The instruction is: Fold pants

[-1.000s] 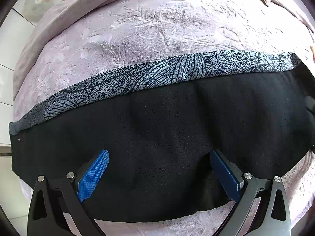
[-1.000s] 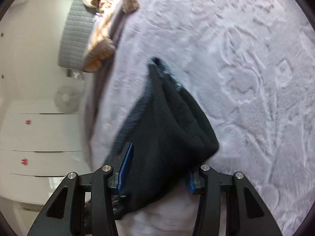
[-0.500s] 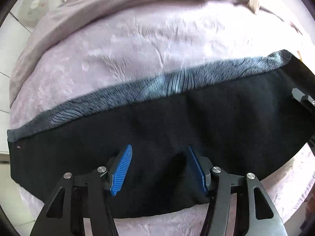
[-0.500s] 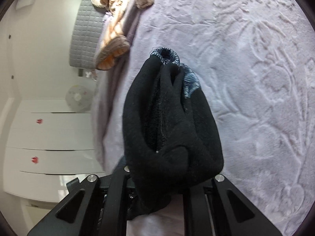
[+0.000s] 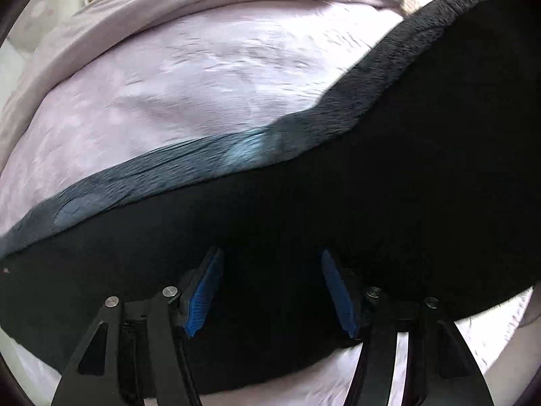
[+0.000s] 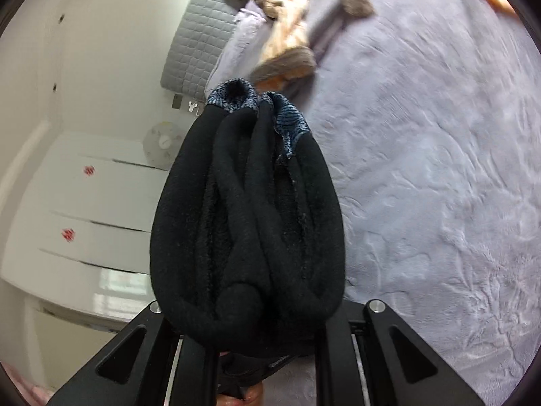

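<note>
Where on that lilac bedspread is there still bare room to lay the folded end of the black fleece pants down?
Bare room: the broad embossed lilac bedspread right of the bunched black fleece pants in the right gripper, and the stretch beyond the pants' patterned grey edge. Crowded: the far edge, with the tan plush toy, and around the left gripper.

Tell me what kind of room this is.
Most likely a bedroom: the pants hang over a bed covered with a lilac embossed blanket, with a grey quilted headboard and white drawers beside it.
</note>
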